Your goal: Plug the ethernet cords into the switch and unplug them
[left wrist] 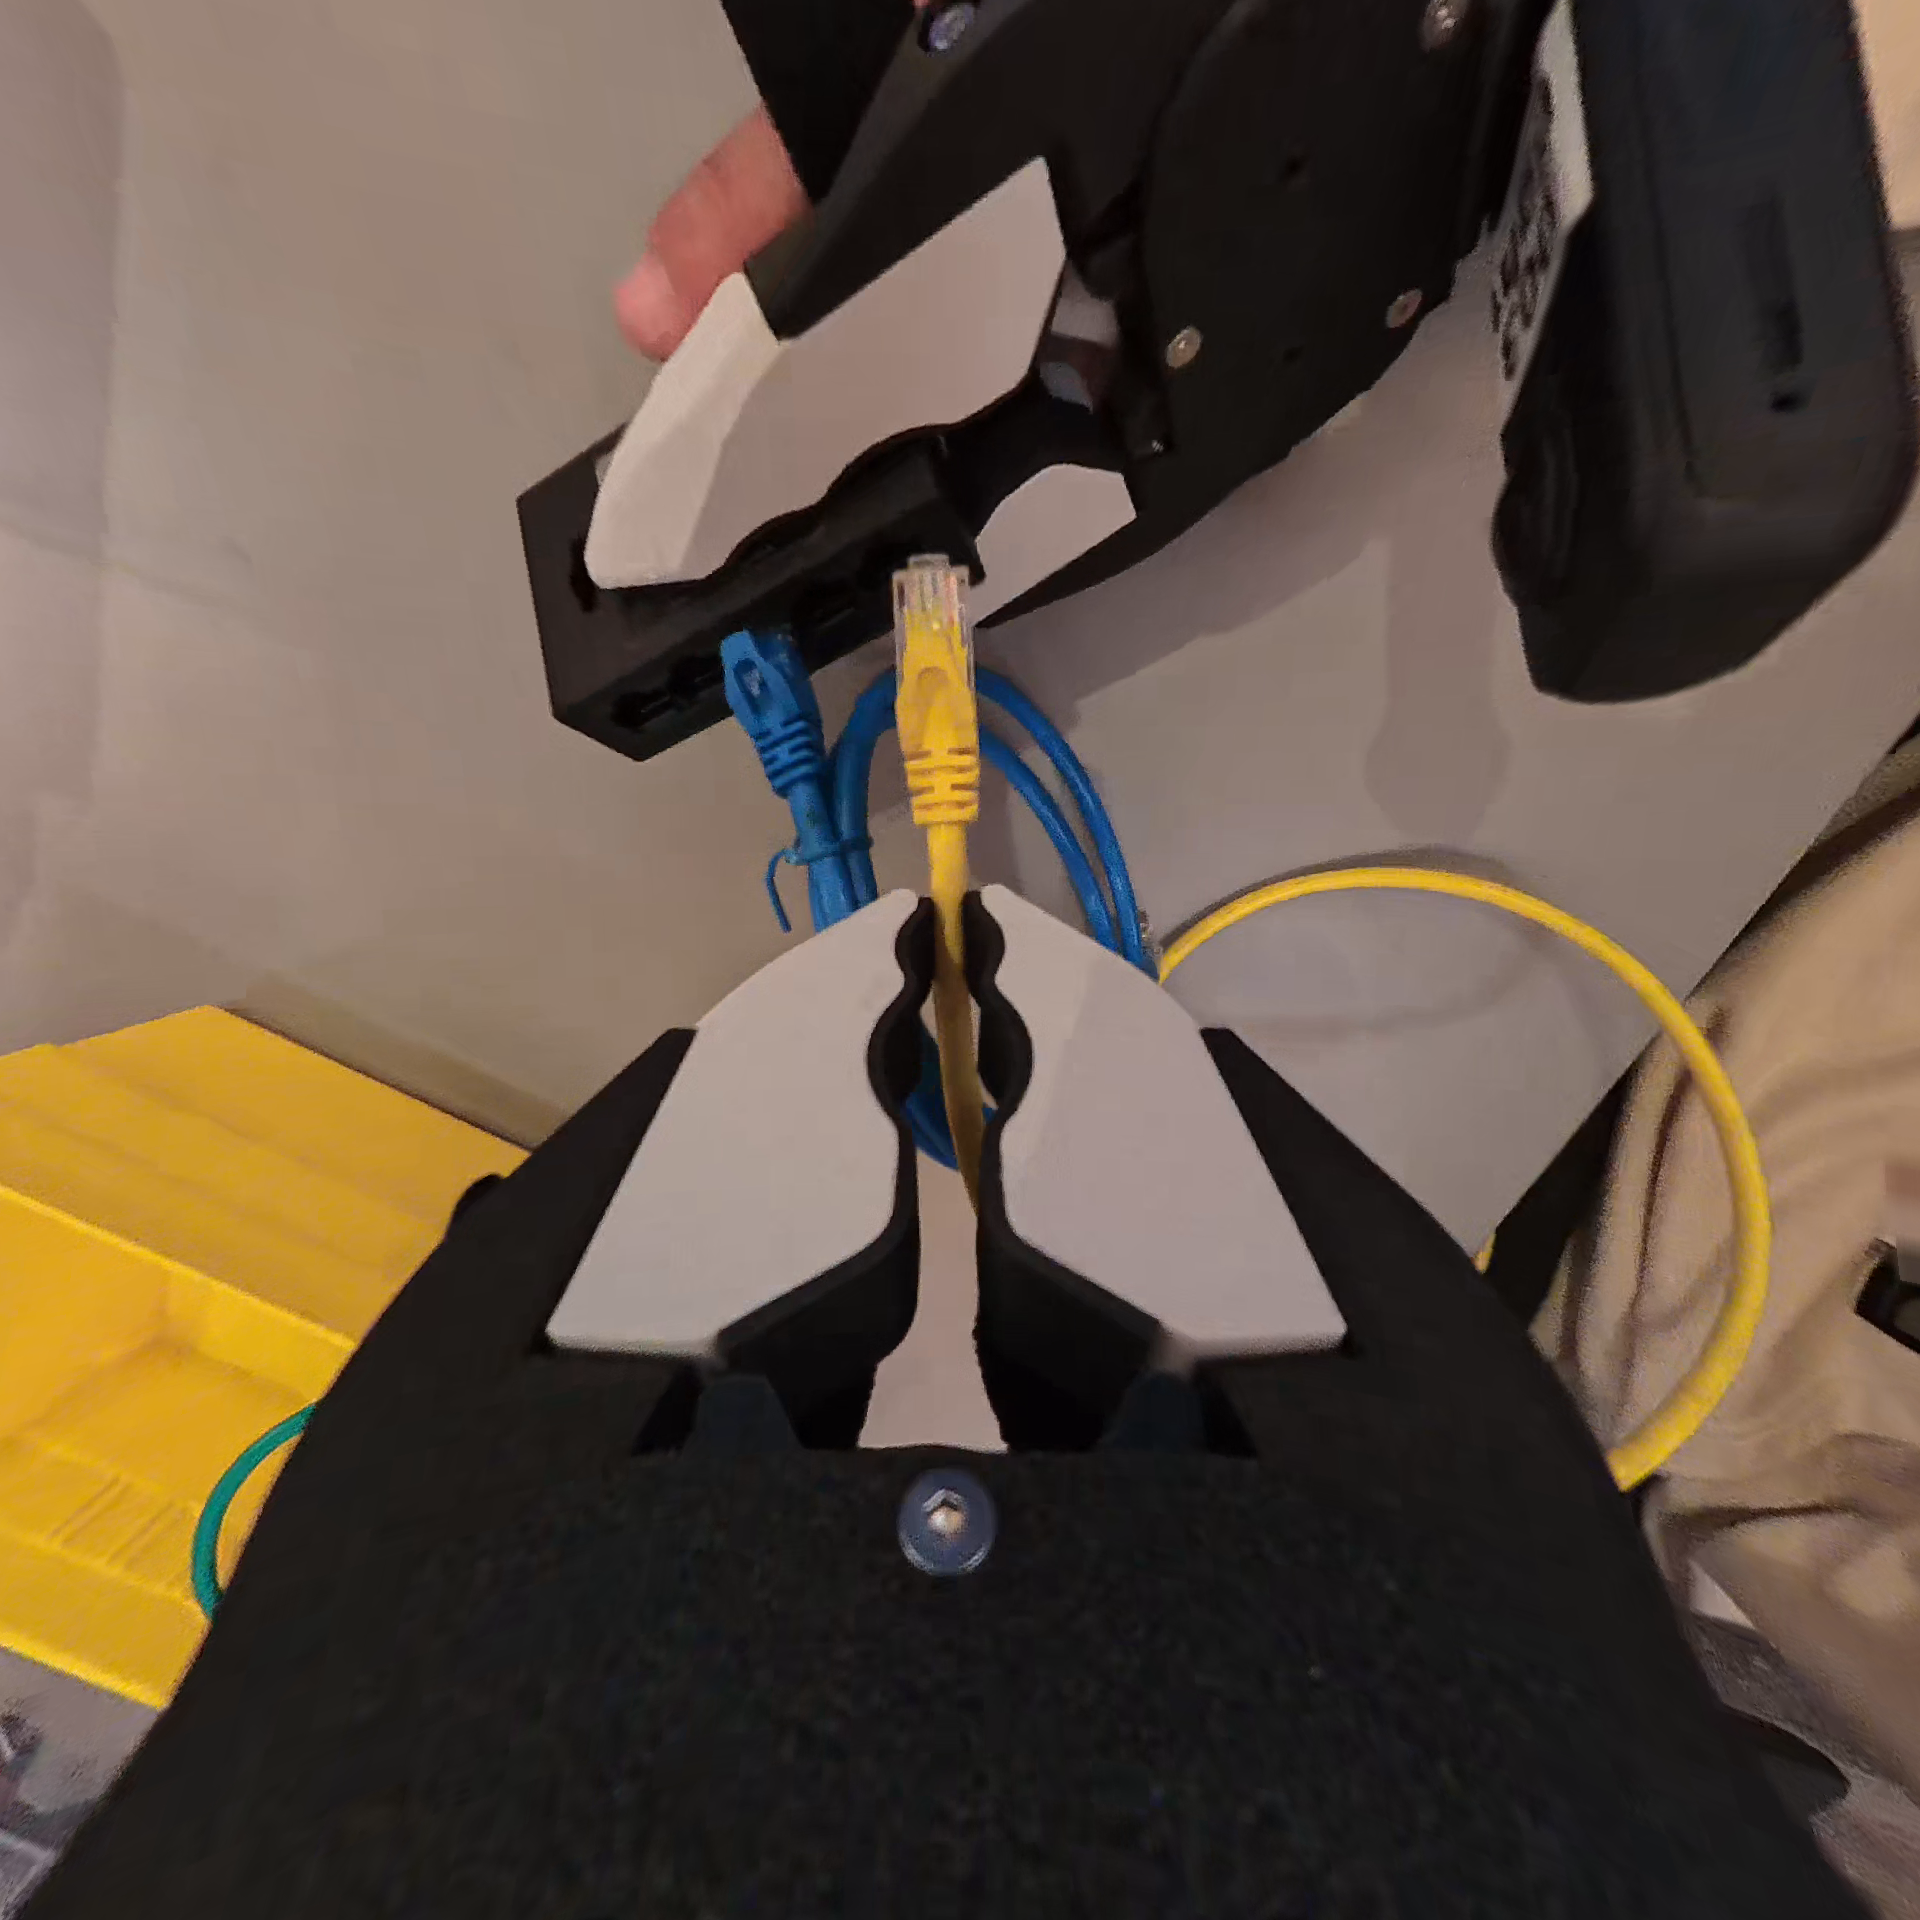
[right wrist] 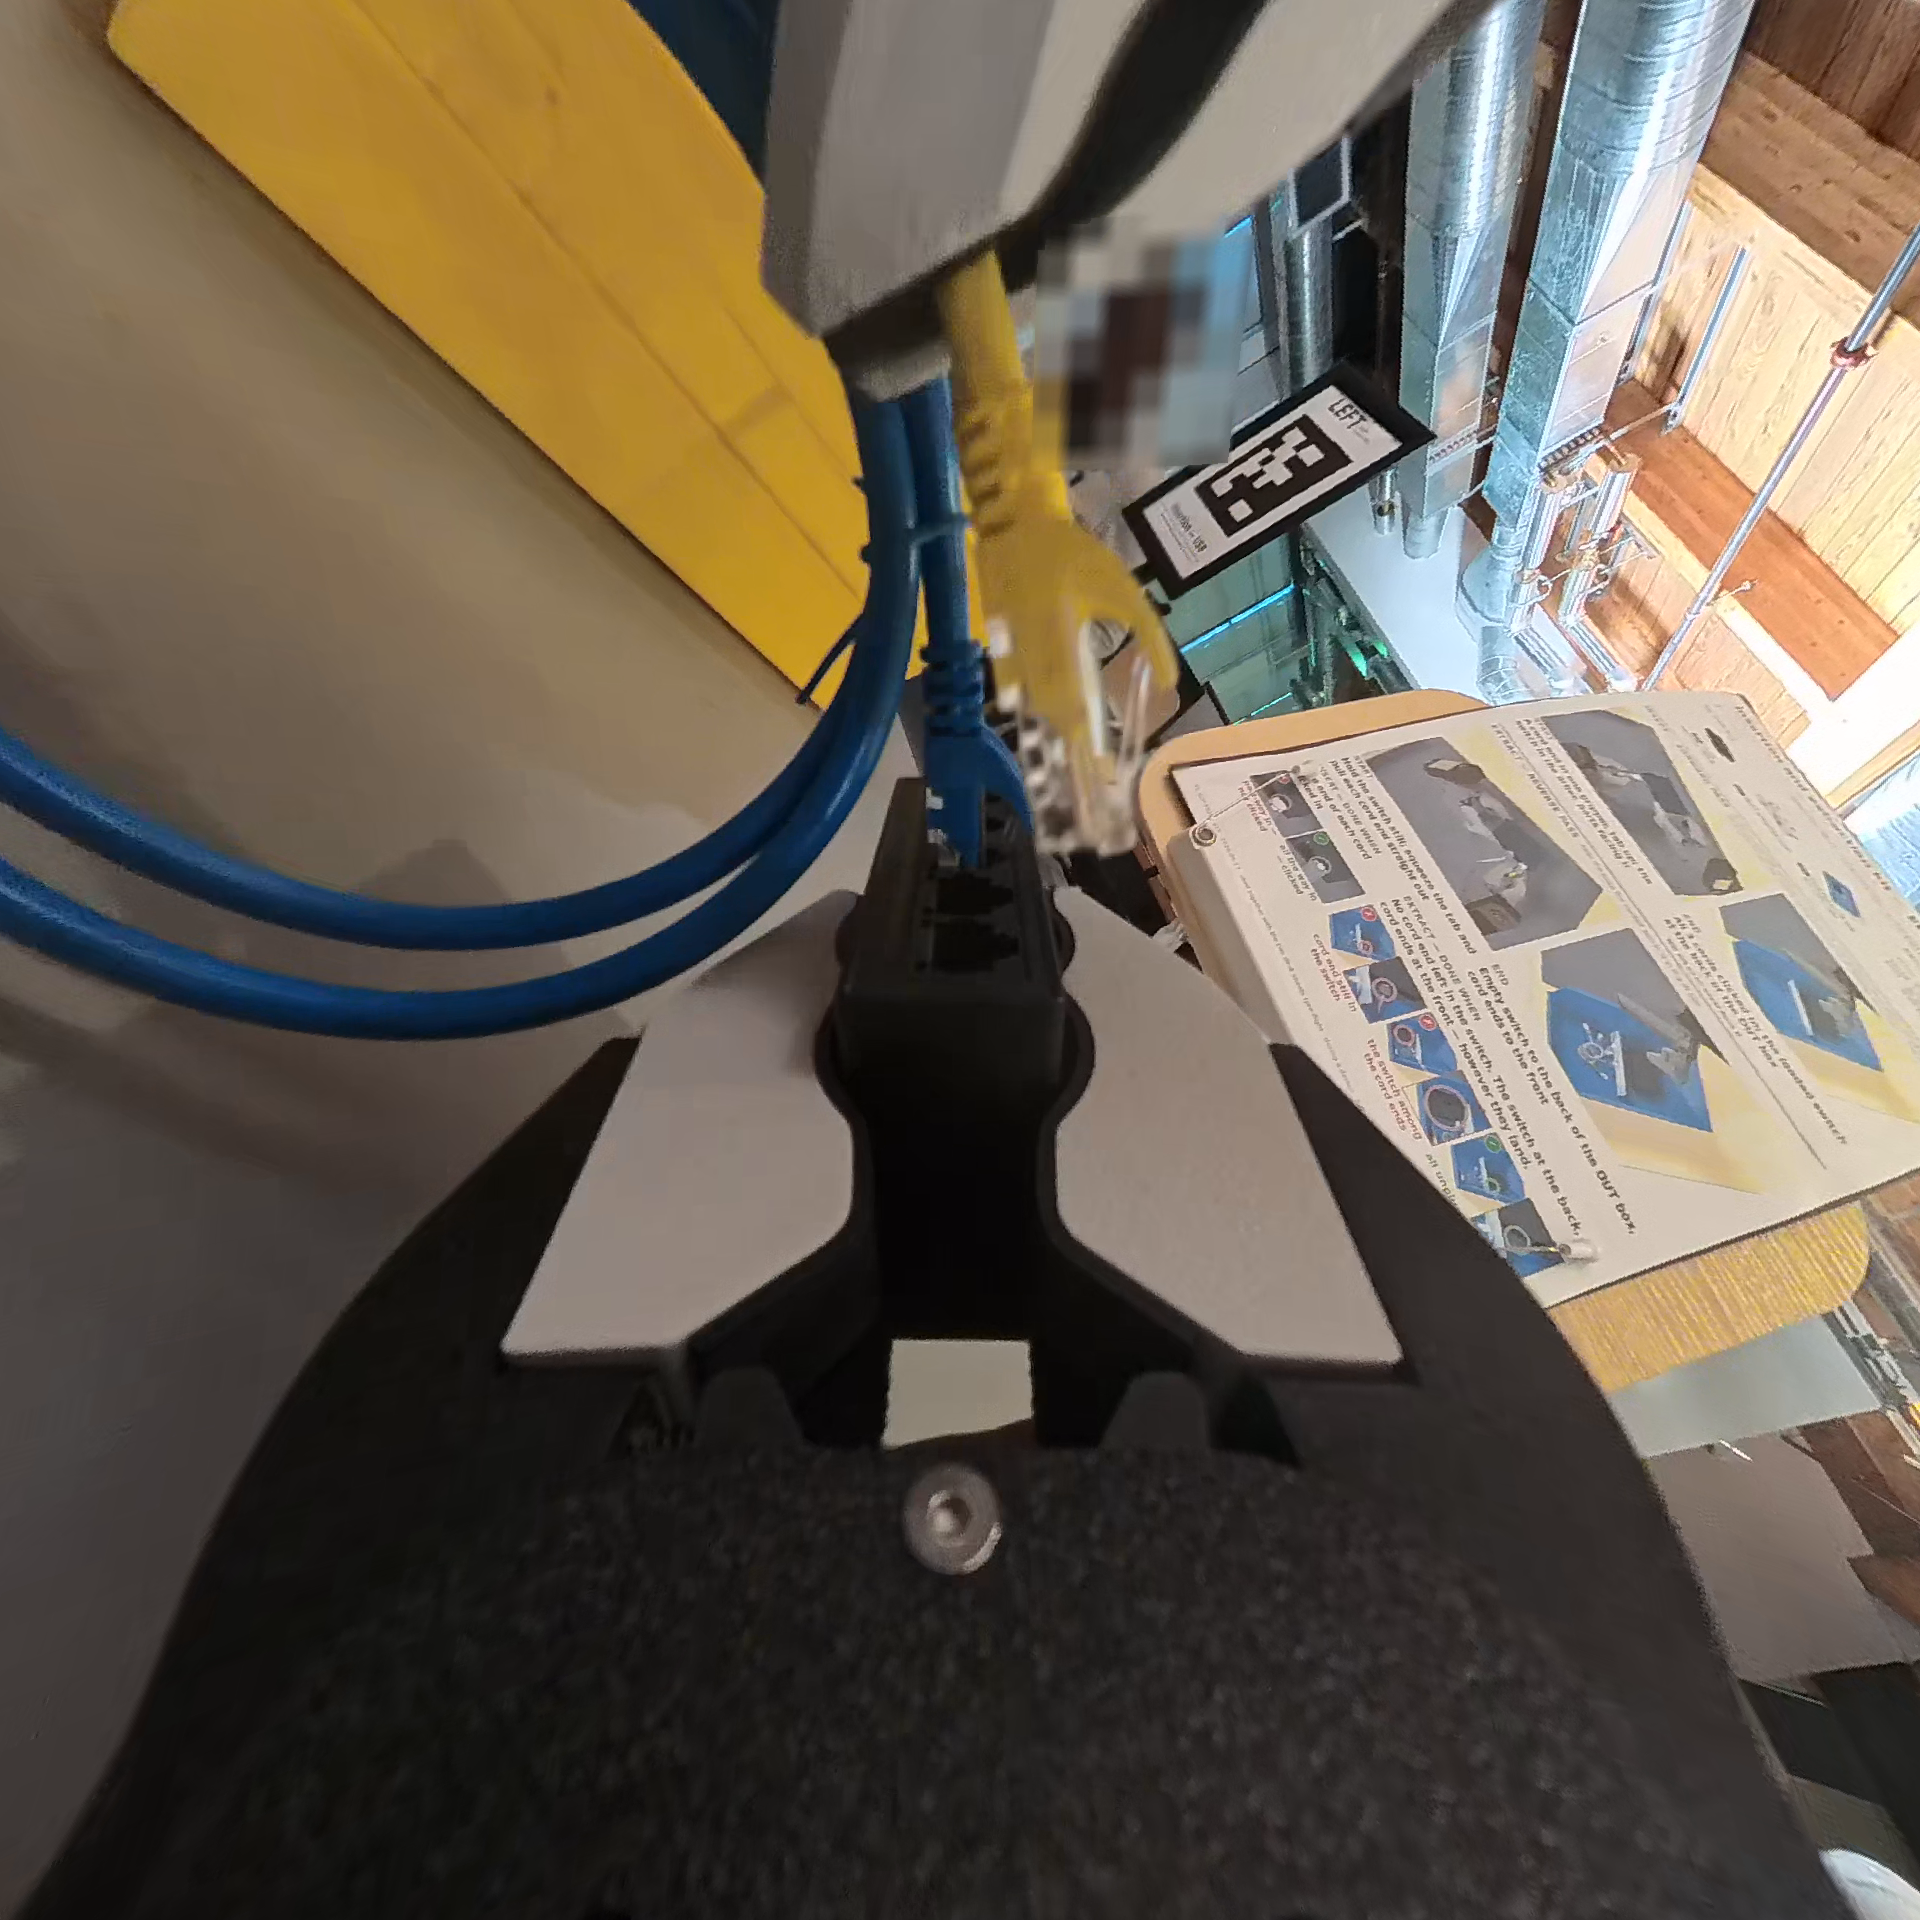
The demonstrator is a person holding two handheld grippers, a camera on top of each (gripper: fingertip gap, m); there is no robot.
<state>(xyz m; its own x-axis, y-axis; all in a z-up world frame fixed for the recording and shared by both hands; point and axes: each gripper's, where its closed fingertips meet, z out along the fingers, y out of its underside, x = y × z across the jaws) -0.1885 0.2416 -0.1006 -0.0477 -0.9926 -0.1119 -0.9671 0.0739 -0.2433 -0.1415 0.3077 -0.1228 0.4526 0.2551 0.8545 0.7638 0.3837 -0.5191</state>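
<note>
My left gripper (left wrist: 948,914) is shut on the yellow ethernet cord (left wrist: 951,862) just behind its plug (left wrist: 935,665), which points up at a port of the black switch (left wrist: 665,665) and is very close to it. My right gripper (right wrist: 961,935) is shut on the switch (right wrist: 951,997) and holds it in the air; it also shows in the left wrist view (left wrist: 727,540). A blue cord (left wrist: 769,717) is plugged into the switch, its loop hanging below. In the right wrist view the blue plug (right wrist: 956,758) sits in a port and the yellow plug (right wrist: 1070,644) hovers beside it, blurred.
A yellow box (left wrist: 156,1247) with a green cord (left wrist: 223,1507) stands at the lower left; the box also shows in the right wrist view (right wrist: 499,270). A printed instruction sheet on a board (right wrist: 1558,987) lies at the right. A hand (left wrist: 707,249) holds the right gripper.
</note>
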